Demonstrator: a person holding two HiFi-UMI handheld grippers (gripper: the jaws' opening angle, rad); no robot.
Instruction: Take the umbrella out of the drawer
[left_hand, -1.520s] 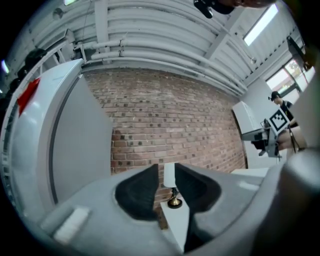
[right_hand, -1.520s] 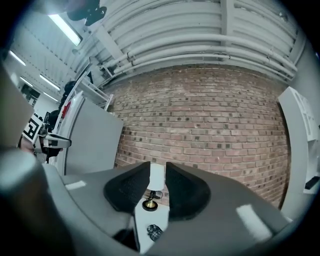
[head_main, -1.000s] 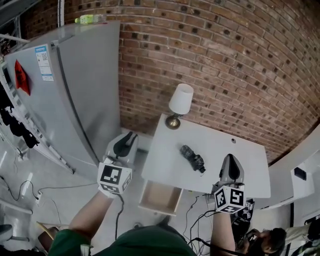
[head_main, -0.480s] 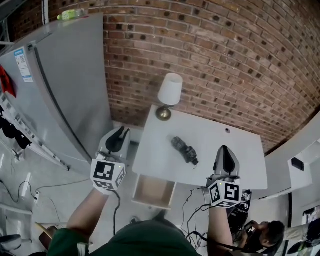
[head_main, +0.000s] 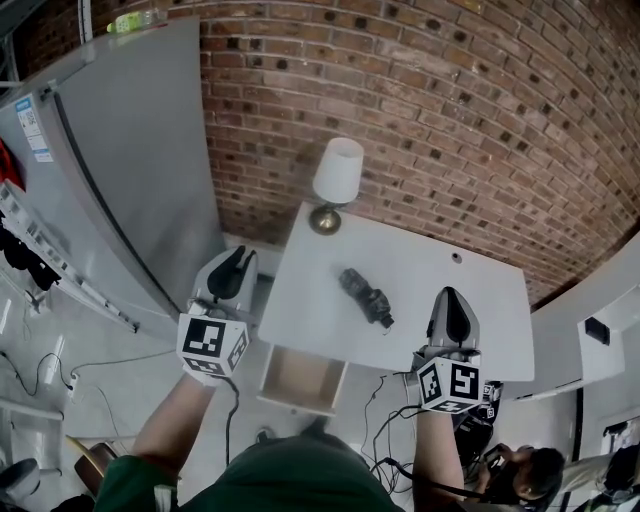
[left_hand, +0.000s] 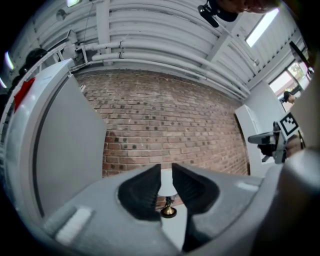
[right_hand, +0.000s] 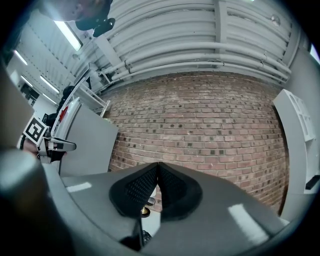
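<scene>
— Where's the umbrella (head_main: 364, 297)?
— Folded, lying on the white tabletop (head_main: 455, 325), past the open drawer (head_main: 300, 381).
— And the claws?
— Left claw (head_main: 236, 262) has a narrow gap. Right claw (head_main: 452, 303) is pinched together. Both are apart from the umbrella.

A white table (head_main: 310, 290) with a lamp (head_main: 337, 170) stands against a brick wall (head_main: 450, 120).
</scene>
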